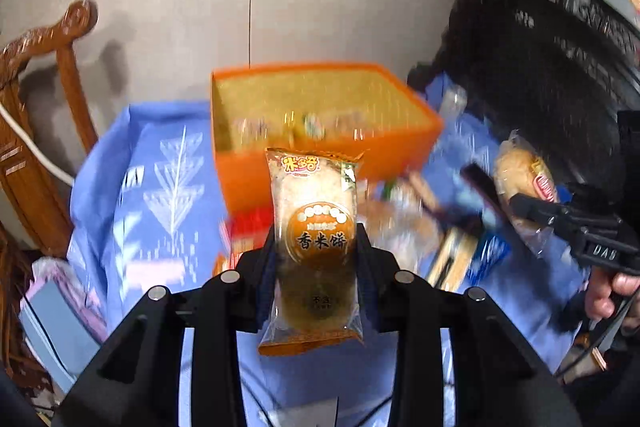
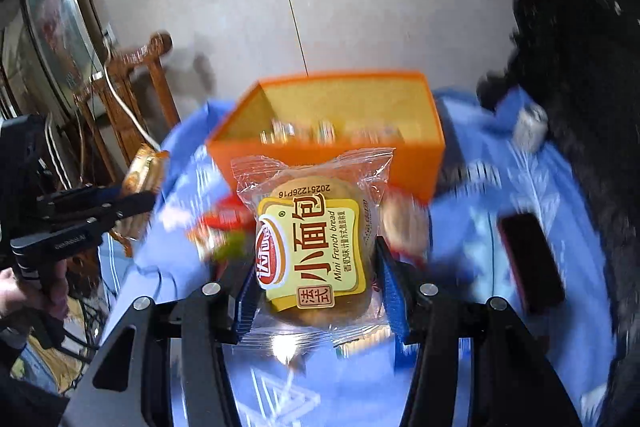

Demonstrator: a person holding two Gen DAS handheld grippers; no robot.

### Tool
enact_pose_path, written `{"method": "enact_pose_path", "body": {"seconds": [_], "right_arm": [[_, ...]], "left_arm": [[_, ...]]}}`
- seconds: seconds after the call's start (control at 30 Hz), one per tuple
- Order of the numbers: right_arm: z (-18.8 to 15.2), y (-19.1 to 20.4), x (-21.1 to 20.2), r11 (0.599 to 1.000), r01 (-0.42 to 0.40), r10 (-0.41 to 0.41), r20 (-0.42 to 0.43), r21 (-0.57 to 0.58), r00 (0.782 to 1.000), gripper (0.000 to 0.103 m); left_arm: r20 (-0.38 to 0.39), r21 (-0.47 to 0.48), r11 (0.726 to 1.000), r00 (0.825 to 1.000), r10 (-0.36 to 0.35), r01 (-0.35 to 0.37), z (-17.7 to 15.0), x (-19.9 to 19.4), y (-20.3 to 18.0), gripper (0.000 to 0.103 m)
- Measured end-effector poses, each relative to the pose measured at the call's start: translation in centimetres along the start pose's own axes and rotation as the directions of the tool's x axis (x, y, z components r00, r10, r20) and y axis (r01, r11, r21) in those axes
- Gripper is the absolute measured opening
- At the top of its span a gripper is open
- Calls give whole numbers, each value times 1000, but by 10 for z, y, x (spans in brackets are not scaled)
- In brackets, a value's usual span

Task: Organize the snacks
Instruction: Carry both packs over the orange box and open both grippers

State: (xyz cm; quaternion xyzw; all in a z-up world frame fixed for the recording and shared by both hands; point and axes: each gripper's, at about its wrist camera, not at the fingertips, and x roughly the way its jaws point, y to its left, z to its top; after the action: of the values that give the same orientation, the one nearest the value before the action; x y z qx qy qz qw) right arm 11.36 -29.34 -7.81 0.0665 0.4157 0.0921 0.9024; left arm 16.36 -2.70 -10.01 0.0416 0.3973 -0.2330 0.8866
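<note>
The left gripper (image 1: 316, 255) is clamped on a rice cracker pack (image 1: 314, 247), held upright by its lower half. The right gripper (image 2: 316, 287) is clamped on a bread pack (image 2: 314, 247), its blue pads (image 2: 394, 291) pressing both sides. Both packs hang over the blue cloth (image 1: 160, 187), in front of the orange basket (image 1: 320, 131), which already holds a few snacks. More snacks lie loose on the cloth just before it. The step in hand looks like carrying both packs to the basket. To do it well, each pack should clear the near wall before the jaws part, and the two grippers should go in side by side without touching. A light squeeze is best: the bread crushes easily.
</note>
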Motion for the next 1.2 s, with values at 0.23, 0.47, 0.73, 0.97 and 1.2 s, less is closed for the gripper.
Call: {"method": "enact_pose_path", "body": {"seconds": [0.23,0.47,0.73,0.97,1.2], "right_arm": [[85,-5,19,1000,-6,8,109,-19,994,52],[140,-11,48,999,5,0,147,-35,989,53],[163,-14,60,999,30,-31,177,12,984,70],[93,-15,58,999,28,-30,60,36,998,71],[11,-30,48,994,72,-67,-64,80,996,71]], "left_arm": [[84,-26,1000,996,1,2,85,16,6,35],[81,-31,999,996,31,-28,145,56,16,35],[68,-105,982,984,164,-156,163,74,26,99],[-6,-166,977,991,131,-131,98,71,37,99],[-53,-203,975,995,81,-90,22,57,35,99]]}}
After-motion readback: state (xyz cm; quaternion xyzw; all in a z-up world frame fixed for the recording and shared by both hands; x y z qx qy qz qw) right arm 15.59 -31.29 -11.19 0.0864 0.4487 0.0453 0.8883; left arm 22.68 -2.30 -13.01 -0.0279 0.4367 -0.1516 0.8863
